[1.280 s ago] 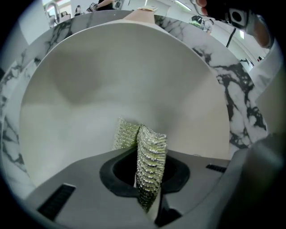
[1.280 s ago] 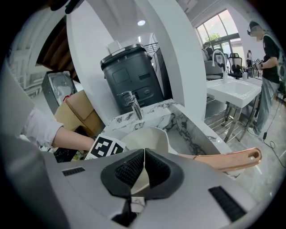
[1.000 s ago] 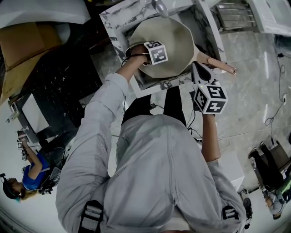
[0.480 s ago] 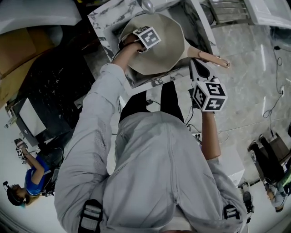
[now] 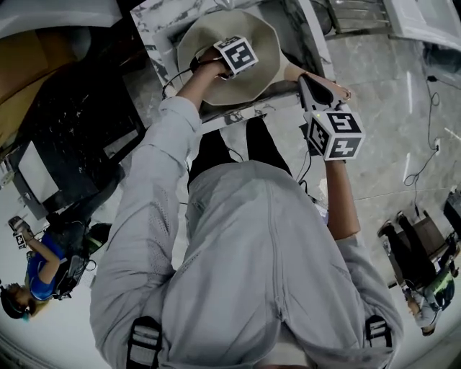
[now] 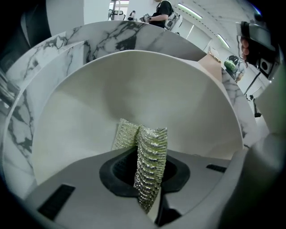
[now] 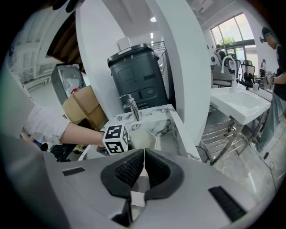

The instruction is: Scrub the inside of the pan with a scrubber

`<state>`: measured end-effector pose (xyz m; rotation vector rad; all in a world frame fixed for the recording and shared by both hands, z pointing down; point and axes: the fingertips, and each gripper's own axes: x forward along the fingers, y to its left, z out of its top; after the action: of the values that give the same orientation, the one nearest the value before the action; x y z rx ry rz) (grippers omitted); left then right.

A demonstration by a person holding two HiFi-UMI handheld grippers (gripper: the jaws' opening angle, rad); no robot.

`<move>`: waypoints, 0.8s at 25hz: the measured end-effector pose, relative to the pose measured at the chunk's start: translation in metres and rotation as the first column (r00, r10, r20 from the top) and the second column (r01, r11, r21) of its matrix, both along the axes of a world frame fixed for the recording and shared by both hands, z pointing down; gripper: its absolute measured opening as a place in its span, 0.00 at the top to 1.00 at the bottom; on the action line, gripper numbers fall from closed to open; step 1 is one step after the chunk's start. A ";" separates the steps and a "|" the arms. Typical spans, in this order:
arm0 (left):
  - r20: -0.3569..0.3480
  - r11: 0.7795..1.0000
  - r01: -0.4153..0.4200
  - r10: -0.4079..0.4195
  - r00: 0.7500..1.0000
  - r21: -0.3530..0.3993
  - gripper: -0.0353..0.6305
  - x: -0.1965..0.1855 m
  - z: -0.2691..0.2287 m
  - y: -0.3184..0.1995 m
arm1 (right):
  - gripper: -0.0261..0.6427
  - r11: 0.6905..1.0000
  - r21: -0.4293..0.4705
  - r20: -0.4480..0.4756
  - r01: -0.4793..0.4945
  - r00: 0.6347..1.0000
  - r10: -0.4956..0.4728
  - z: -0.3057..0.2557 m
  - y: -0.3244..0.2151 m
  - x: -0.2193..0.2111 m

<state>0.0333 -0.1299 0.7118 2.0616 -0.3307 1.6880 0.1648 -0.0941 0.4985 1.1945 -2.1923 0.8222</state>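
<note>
A pale, wide pan (image 5: 209, 32) sits in the marble sink (image 5: 155, 25), its tan handle (image 5: 333, 88) pointing right. In the left gripper view my left gripper (image 6: 145, 167) is shut on a folded silvery-green mesh scrubber (image 6: 142, 147), whose tip rests on the pan's smooth inside (image 6: 147, 94). Its marker cube (image 5: 237, 55) shows over the pan's middle. My right gripper (image 5: 308, 85) is at the handle's root, beside the pan; its pads meet with nothing between them (image 7: 144, 163).
A chrome faucet (image 7: 131, 107) stands behind the sink, with a dark bin (image 7: 138, 74) and cardboard boxes (image 7: 85, 107) beyond. A white basin (image 7: 241, 103) and wire rack (image 5: 367, 21) are to the right. Another person (image 5: 36, 281) crouches at lower left.
The left gripper with the scrubber has slid from the pan's near-left side toward its middle. The right gripper has come closer to the handle's root.
</note>
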 end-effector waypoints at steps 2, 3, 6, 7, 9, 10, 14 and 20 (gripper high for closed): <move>-0.001 1.000 0.002 -0.002 1.000 -0.026 0.84 0.001 -0.005 0.013 | 0.91 0.999 0.001 0.005 0.050 0.999 -0.050 -0.001 -0.002 -0.005; -0.006 0.999 0.002 -0.003 1.000 -0.040 0.84 0.003 -0.006 0.021 | 0.91 0.997 0.003 0.006 0.075 0.997 -0.075 -0.001 -0.002 -0.007; -0.042 0.998 -0.004 0.001 0.999 -0.065 0.84 0.012 -0.008 0.039 | 0.91 0.991 0.023 0.000 0.134 0.991 -0.134 -0.007 -0.007 -0.010; -0.065 0.997 -0.002 -0.003 0.998 -0.081 0.84 0.017 -0.009 0.045 | 0.91 0.989 0.032 -0.005 0.144 0.990 -0.144 -0.010 -0.009 -0.010; -0.117 0.991 0.000 -0.016 0.993 -0.131 0.84 0.024 -0.013 0.060 | 0.91 0.988 0.043 -0.016 0.151 0.989 -0.150 -0.016 -0.009 -0.006; -0.138 0.988 -0.002 -0.020 0.990 -0.158 0.84 0.025 -0.014 0.068 | 0.91 0.988 0.044 -0.020 0.147 0.989 -0.147 -0.019 -0.007 -0.004; -0.210 0.963 -0.025 -0.033 0.977 -0.268 0.84 0.026 -0.021 0.095 | 0.91 0.993 0.033 -0.023 0.111 0.994 -0.110 -0.026 0.004 -0.003; -0.348 0.909 -0.076 -0.079 0.934 -0.410 0.84 0.026 -0.046 0.115 | 0.91 0.996 0.056 -0.030 0.068 0.997 -0.066 -0.042 0.018 -0.023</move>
<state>0.0598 -0.0146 0.6655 1.9763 0.1412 1.2081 0.1419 -0.0765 0.4568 1.1460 -2.2339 0.7152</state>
